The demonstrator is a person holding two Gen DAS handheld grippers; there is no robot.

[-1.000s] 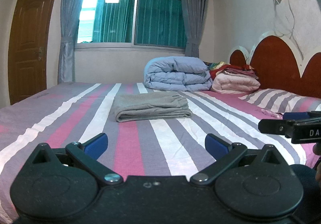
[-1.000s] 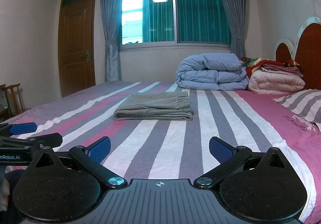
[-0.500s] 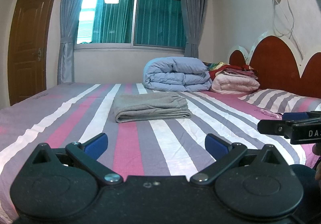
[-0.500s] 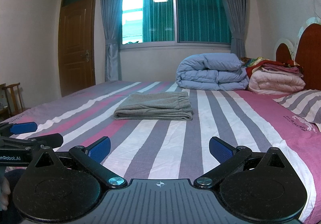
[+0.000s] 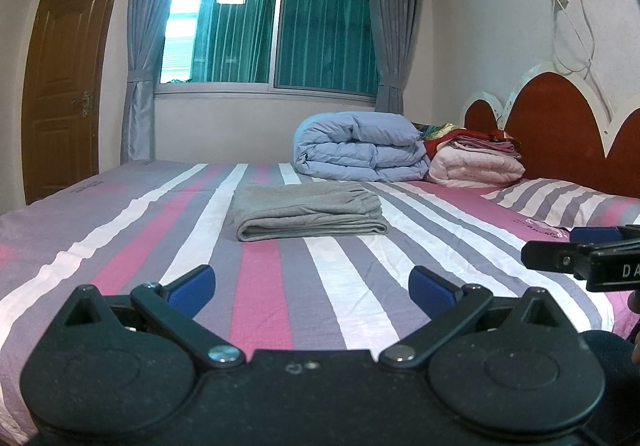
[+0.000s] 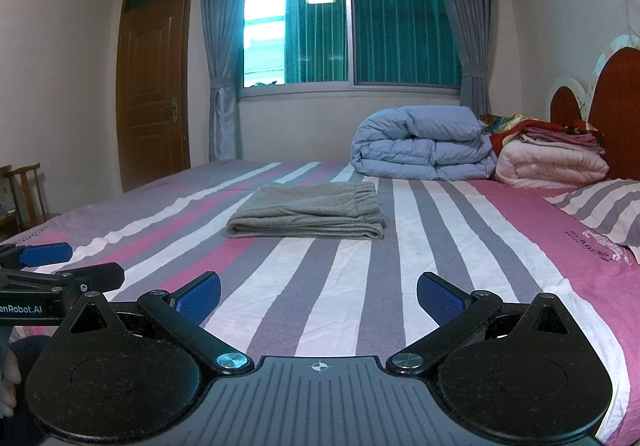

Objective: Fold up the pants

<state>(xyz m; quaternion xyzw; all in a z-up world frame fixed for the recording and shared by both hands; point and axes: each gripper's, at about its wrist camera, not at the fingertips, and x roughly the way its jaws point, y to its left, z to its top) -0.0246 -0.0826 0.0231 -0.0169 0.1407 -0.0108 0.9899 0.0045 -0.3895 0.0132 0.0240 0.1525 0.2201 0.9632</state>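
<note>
Left wrist view: left gripper is held spread, empty, above striped cotton bedsheet. Grey knit pants lie folded mid-bed, rectangular. Right wrist view: right gripper likewise spread; ribbed waistband seen.

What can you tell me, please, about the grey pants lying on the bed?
The grey pants are already folded into a flat, tidy rectangular stack of several layers, in what looks like soft knit fabric. A gathered elastic waistband shows at the right end of the top layer. They lie near the middle of the striped bed, short of the blue quilt. Only the sheet touches them; both grippers are open and well back.
</note>
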